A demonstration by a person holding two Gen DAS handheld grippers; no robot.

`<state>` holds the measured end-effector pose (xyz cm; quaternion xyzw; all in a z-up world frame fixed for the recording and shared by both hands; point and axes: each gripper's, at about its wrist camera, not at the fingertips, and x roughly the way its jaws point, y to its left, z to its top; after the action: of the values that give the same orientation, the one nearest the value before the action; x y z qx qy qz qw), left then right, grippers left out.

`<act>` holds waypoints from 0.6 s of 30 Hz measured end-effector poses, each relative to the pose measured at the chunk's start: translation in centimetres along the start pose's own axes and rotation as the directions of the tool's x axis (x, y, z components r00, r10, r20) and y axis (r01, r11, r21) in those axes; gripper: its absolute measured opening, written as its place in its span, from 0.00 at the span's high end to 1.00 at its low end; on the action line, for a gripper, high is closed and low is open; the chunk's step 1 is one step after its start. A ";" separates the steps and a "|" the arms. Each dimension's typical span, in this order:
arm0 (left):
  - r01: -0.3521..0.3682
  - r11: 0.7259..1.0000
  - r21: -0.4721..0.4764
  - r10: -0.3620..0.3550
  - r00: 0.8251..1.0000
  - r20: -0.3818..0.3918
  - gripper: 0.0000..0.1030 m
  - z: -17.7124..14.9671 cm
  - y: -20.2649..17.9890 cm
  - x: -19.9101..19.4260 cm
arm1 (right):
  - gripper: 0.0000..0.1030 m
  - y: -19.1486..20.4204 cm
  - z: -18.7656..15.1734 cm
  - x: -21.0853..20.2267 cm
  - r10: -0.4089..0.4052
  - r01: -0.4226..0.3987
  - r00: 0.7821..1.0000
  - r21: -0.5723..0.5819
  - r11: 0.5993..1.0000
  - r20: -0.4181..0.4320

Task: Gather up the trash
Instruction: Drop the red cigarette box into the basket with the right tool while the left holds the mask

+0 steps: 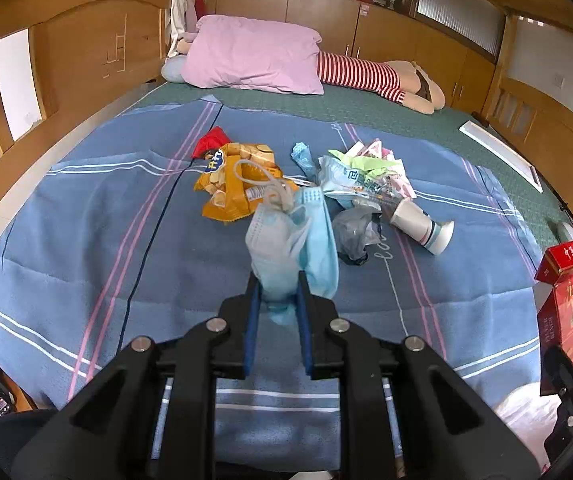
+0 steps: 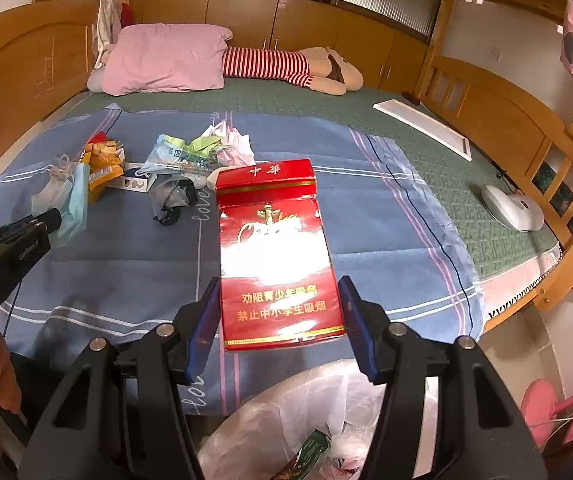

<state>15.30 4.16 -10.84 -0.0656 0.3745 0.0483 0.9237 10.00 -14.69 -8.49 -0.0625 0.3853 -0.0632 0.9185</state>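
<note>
My left gripper (image 1: 278, 280) is shut on a blue face mask (image 1: 290, 240) and holds it above the blue blanket (image 1: 86, 240); it shows in the right wrist view too (image 2: 68, 200). My right gripper (image 2: 280, 308) is open around a red cigarette carton (image 2: 276, 252); gaps show on both sides, above a white trash bag (image 2: 286, 412). The carton also shows in the left wrist view (image 1: 562, 308). Trash lies mid-blanket: an orange snack bag (image 1: 234, 184), a crumpled wrapper pile (image 1: 362, 176), a paper cup (image 1: 422, 226), a grey plastic bag (image 1: 354, 232).
A pink pillow (image 1: 254, 56) and a striped plush doll (image 1: 366, 76) lie at the bed's far end. A white board (image 2: 426, 128) and a white device (image 2: 512, 206) rest on the green mattress at right. Wooden bed rails flank both sides.
</note>
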 end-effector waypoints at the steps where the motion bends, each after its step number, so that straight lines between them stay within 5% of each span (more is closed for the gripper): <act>1: 0.000 1.000 -0.001 0.000 1.000 -0.001 0.82 0.0 0.0 0.0 | 0.44 0.0 0.0 0.0 0.001 -0.001 1.000 0.000 1.000 -0.001; 12: 0.000 1.000 -0.001 0.000 1.000 -0.002 0.82 0.0 0.0 0.1 | 0.44 -0.5 -0.4 0.0 0.015 -0.015 1.000 0.010 1.000 -0.012; 18: 0.044 0.999 -0.014 -0.044 0.999 0.003 0.82 0.0 0.2 -0.1 | 0.44 -3.5 -2.6 -3.1 -0.018 0.017 1.000 -0.081 0.997 -0.007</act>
<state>15.14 4.38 -10.78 -0.0800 0.3715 0.0307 0.9245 5.80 -17.80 -7.56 -0.1027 0.3904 -0.0558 0.9132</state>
